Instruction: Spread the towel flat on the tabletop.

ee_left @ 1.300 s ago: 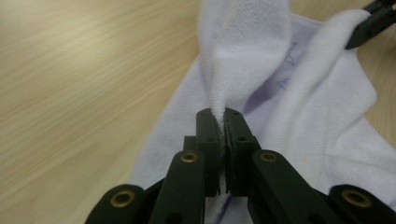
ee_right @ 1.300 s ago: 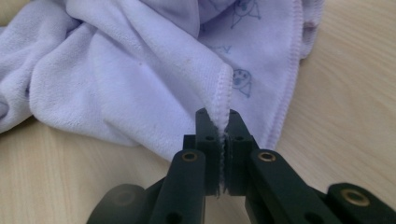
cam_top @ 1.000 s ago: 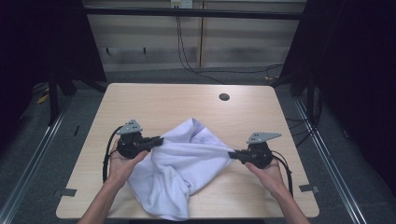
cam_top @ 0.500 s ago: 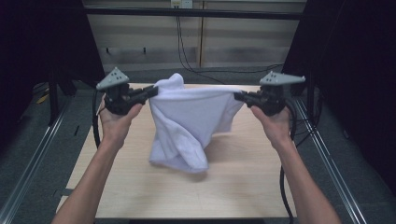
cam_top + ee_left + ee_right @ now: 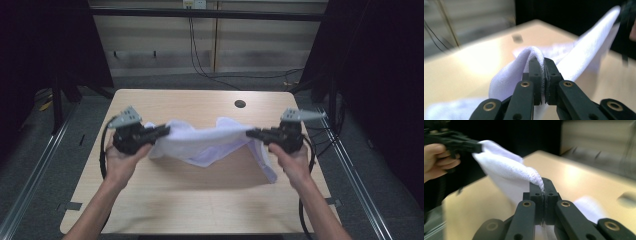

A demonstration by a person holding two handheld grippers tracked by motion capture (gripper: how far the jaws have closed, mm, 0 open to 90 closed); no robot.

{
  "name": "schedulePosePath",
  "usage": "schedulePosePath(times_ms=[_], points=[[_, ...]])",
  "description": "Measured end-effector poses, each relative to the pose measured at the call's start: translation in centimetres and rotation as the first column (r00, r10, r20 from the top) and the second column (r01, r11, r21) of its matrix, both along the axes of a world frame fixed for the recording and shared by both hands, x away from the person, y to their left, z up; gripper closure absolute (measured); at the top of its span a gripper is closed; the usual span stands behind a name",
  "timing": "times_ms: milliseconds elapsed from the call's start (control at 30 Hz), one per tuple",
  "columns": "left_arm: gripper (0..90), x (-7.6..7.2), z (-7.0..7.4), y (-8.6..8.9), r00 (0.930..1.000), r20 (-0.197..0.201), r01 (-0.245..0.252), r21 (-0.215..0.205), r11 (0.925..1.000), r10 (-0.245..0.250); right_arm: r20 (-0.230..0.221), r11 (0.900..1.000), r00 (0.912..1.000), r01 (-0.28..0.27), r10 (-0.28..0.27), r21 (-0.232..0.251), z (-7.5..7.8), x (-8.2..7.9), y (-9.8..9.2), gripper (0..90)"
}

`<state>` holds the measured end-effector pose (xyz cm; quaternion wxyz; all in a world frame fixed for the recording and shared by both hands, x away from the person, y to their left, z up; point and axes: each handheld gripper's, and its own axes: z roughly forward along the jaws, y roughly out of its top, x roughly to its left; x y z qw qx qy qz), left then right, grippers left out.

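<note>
Both grippers, left gripper [image 5: 161, 132] and right gripper [image 5: 252, 133], have dropped lower than half a second ago, fingers pinching the white towel [image 5: 205, 142], now sagging nearer the worktop [image 5: 200, 200]; its folds blur.

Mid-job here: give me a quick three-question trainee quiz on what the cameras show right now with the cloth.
1. True or false: the white terry cloth lies flat and fully spread on the light wooden table.
2. What grips the cloth's two ends?
3. Multiple choice: the small dark round hole in the tabletop sits (A) beyond the cloth, toward the far edge, (B) under the person's left forearm, (C) at the near right corner.

Key:
1. False; it is bunched and slung between the grippers.
2. The left hand-held gripper and the right hand-held gripper, each shut on an end.
3. A.
</note>
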<state>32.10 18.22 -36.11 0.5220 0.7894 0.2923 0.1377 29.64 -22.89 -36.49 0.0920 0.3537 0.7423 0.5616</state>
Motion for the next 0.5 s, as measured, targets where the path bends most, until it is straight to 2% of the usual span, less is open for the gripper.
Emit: schedulePosePath(times_ms=[33,67,100,200,233,267,300,333,367,400,433,500], points=[[86.5,-0.6,-1.4,0.0,0.9995,-0.031,0.013,0.029,0.9995,-0.012,0.000,1.000,1.0000,0.000,0.000,0.000,0.0,0.0,0.0,88.9],[86.5,-1.2,-2.7,0.2,0.9986,-0.052,0.010,0.037,0.9993,-0.009,-0.034,1.000,0.9993,-0.018,0.018,0.016,-1.3,-0.7,0.1,88.8],[86.5,-1.6,-3.8,0.4,0.9962,-0.086,0.019,0.034,0.9992,-0.016,-0.058,1.000,0.9979,-0.028,0.029,0.008,-2.5,-1.5,0.2,88.9],[86.2,-3.0,-6.7,1.0,0.9882,-0.152,0.034,0.060,0.9976,-0.024,-0.136,0.997,0.9891,-0.063,0.055,-0.051,-6.0,-3.4,0.5,88.8],[84.8,-3.5,-7.5,1.2,0.9844,-0.174,0.036,0.057,0.9977,-0.026,-0.182,0.994,0.9812,-0.081,0.066,-0.078,-8.1,-4.6,0.5,88.7],[84.8,-4.0,-8.2,1.4,0.9811,-0.191,0.046,0.065,0.9968,-0.032,-0.182,0.994,0.9812,-0.081,0.066,-0.078,-8.1,-4.6,0.5,88.7],[84.7,-4.6,-8.8,1.6,0.9782,-0.204,0.054,0.073,0.9959,-0.038,-0.218,0.994,0.9728,-0.093,0.077,-0.060,-9.1,-5.1,0.5,88.6],[84.7,-5.2,-9.3,1.7,0.9765,-0.211,0.059,0.073,0.9956,-0.043,-0.247,0.991,0.9648,-0.111,0.089,-0.075,-10.1,-5.5,0.6,88.5],[84.3,-5.7,-9.7,1.7,0.9733,-0.224,0.069,0.077,0.9946,-0.050,-0.271,0.985,0.9581,-0.128,0.093,-0.115,-10.8,-6.0,0.9,88.2],[80.3,-6.6,-10.3,1.6,0.9671,-0.247,0.086,0.096,0.9917,-0.060,-0.303,0.978,0.9465,-0.158,0.110,-0.137,-11.5,-6.5,1.2,80.9],[76.3,-6.6,-10.3,1.6,0.9671,-0.247,0.086,0.096,0.9917,-0.060,-0.303,0.978,0.9465,-0.158,0.110,-0.137,-11.5,-6.5,1.2,80.9],[73.6,-7.0,-10.2,1.7,0.9650,-0.250,0.104,0.092,0.9903,-0.078,-0.290,0.979,0.9502,-0.157,0.114,-0.130,-11.2,-6.8,1.1,69.6]])
